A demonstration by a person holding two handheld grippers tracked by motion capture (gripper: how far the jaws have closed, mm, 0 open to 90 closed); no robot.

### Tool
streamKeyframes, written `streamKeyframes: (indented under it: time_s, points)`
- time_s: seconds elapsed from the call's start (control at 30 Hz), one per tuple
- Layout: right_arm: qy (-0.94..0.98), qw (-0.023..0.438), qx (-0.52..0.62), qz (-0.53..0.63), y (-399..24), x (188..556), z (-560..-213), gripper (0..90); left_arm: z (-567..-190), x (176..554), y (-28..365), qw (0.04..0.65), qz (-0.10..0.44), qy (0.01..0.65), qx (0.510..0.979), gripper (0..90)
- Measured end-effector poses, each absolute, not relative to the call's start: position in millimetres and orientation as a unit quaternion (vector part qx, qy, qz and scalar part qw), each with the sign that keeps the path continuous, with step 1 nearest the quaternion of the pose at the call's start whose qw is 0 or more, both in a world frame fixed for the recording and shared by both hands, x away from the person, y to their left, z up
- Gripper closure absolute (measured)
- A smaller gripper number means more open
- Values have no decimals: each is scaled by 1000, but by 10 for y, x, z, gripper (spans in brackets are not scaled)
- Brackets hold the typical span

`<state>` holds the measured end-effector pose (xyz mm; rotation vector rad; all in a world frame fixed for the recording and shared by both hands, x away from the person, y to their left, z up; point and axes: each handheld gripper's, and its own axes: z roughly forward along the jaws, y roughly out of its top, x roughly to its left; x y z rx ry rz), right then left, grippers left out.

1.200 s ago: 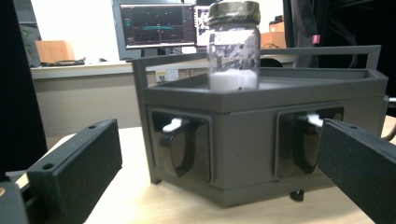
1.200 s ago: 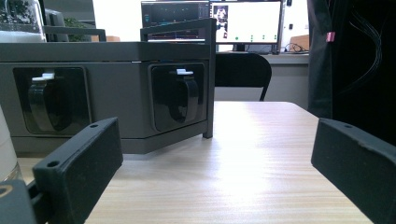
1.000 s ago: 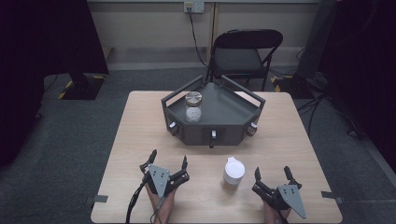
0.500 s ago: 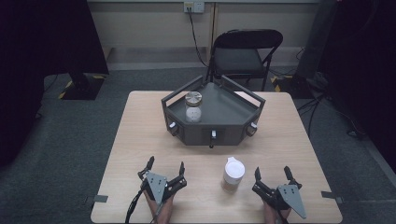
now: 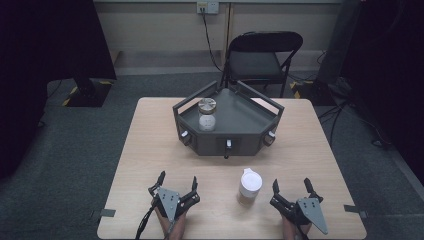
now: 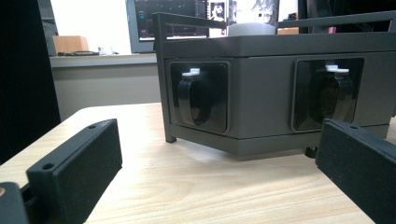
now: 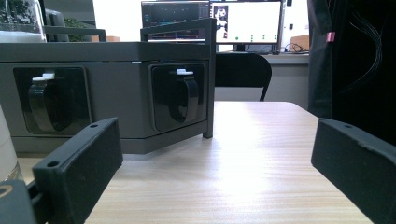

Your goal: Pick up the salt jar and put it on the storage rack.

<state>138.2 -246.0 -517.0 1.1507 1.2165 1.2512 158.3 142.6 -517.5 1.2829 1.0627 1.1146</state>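
We see the white-lidded cup (image 5: 249, 187) standing just left of the right claw (image 5: 293, 188); both it and the left claw (image 5: 177, 181) gape wide, holding nothing

A light wooden table (image 5: 150, 150) carries a dark grey angular tray stand (image 5: 235, 142) toward its far side (centred) and a white-lidded cup (image 5: 249, 187) near the front edge, well apart.
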Motion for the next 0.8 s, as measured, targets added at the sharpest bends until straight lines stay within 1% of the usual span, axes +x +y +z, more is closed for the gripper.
streamKeyframes:
  time_s: [0.17,0.8]
  points:
    - [502,504,477,516,-2451,1379,-5174,7,-5180,1584,1436,544,462,458,530,2]
    - [505,502,477,515,-2451,1384,-5163,7,-5193,1589,1473,551,458,451,532,0]
